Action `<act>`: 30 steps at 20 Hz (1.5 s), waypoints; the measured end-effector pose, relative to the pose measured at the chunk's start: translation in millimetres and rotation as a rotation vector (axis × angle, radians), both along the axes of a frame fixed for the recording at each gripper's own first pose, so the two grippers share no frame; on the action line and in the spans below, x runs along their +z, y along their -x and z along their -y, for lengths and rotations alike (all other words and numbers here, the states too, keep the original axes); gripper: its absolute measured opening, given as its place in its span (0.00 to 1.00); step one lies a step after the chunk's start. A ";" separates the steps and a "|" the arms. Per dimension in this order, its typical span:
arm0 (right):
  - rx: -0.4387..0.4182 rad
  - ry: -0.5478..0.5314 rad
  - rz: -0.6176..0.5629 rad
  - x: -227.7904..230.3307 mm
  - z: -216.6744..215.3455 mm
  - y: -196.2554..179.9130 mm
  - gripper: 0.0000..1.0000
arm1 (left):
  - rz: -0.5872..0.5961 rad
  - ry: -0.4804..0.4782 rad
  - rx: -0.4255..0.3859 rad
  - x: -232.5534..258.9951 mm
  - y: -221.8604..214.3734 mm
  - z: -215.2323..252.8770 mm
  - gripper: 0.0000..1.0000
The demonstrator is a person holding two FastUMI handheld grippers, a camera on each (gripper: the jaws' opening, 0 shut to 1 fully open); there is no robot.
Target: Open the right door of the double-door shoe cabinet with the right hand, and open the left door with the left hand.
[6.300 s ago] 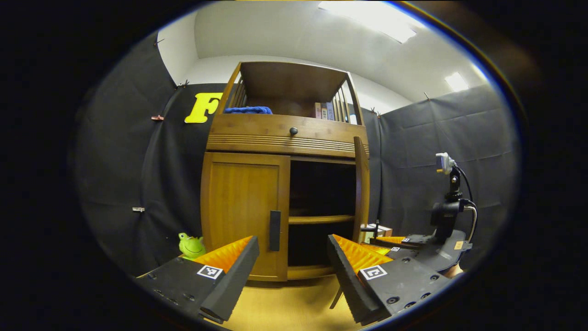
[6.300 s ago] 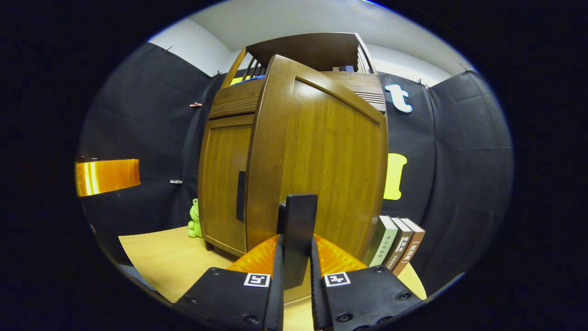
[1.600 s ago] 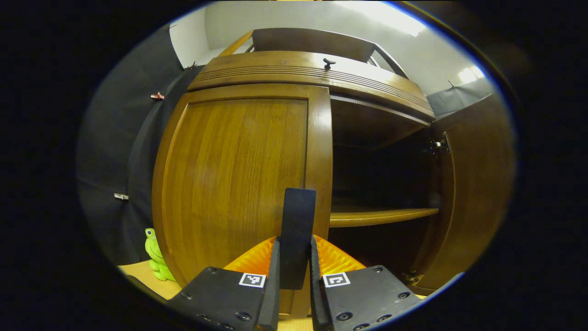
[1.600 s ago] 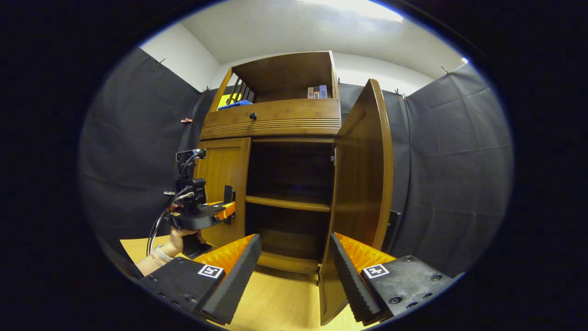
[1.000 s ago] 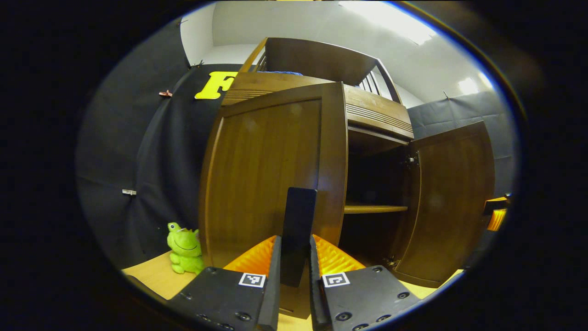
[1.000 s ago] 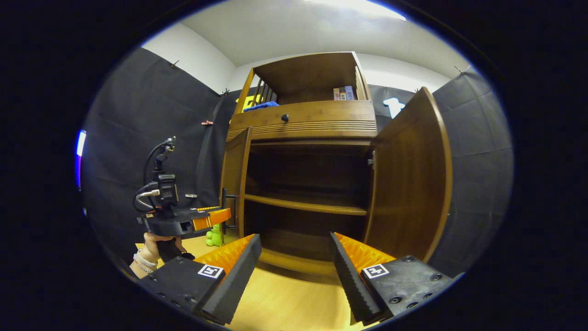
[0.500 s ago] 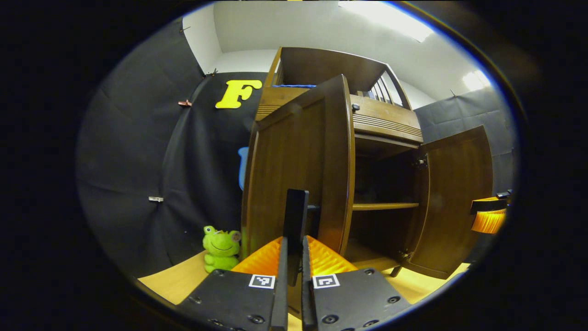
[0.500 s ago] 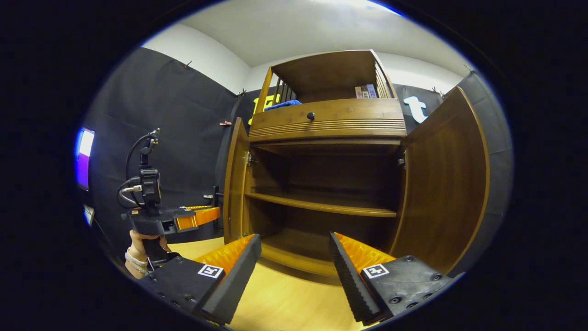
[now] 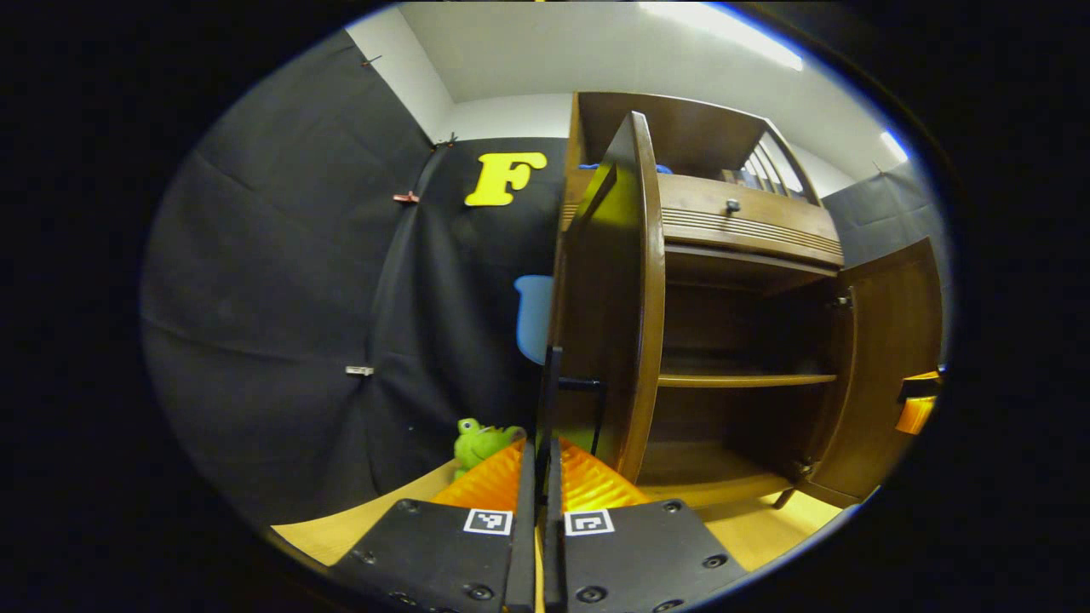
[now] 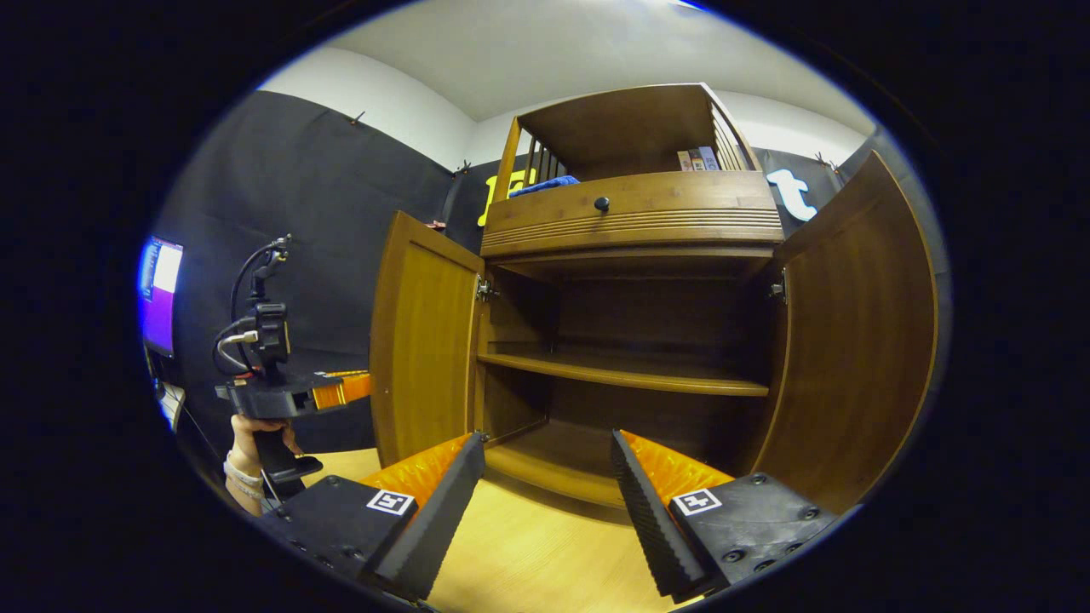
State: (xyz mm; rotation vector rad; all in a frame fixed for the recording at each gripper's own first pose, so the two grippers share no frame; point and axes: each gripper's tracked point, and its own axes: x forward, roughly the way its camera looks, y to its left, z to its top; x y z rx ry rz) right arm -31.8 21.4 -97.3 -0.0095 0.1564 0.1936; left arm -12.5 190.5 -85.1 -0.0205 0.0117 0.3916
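Note:
The wooden shoe cabinet (image 10: 630, 226) stands with both doors swung wide. In the left gripper view the left door (image 9: 609, 298) is nearly edge-on. Its black bar handle (image 9: 553, 383) runs down between the fingers of my left gripper (image 9: 538, 451), which is shut on it. In the right gripper view a hand (image 10: 247, 443) holds that left gripper (image 10: 341, 392) against the outer face of the left door (image 10: 421, 349). My right gripper (image 10: 545, 477) hangs open in front of the cabinet's bottom shelf, holding nothing. The right door (image 10: 851, 340) stands open beside it, untouched.
Inside, a middle shelf (image 10: 622, 375) shows bare. A drawer with a dark knob (image 10: 602, 203) sits above the doors, with a blue cloth and books on top. A green frog toy (image 9: 479, 441) sits on the wooden floor left of the cabinet. A lit screen (image 10: 157, 289) glows far left.
The left door has swung from closed to wide open, pulled by my left gripper on its handle. My right gripper let go of the right door's handle earlier and stays open.

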 end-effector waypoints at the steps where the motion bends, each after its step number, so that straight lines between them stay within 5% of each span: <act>1: -0.004 0.004 0.001 -3.3 3.8 2.7 0.93 | -0.003 0.011 -0.011 0.1 -0.1 -3.1 0.07; 6: -0.012 -0.011 0.003 -5.0 4.6 8.8 0.93 | -0.014 0.011 -0.010 -0.7 5.0 -5.4 0.07; 11: -0.032 -0.002 0.009 -2.1 12.8 12.4 0.93 | -0.019 -0.047 0.106 13.3 27.3 -30.5 0.06; 14: -0.045 0.007 0.017 2.3 18.7 14.8 0.93 | -0.009 -0.030 0.107 23.5 43.6 -19.9 0.07; 19: -0.082 0.013 0.020 4.9 33.2 24.5 0.93 | -0.018 -0.048 -0.012 34.0 45.6 37.8 0.06; 20: -0.092 0.015 0.020 5.1 37.9 26.6 0.93 | -0.008 -0.064 -0.059 34.8 38.8 54.1 0.14; 25: -0.130 0.024 0.027 8.0 54.2 34.9 0.93 | 0.013 -0.109 -0.163 40.3 25.3 98.2 0.94; 30: -0.158 0.025 0.035 12.6 68.7 38.8 0.92 | 0.001 -0.100 -0.228 37.5 16.3 125.2 0.93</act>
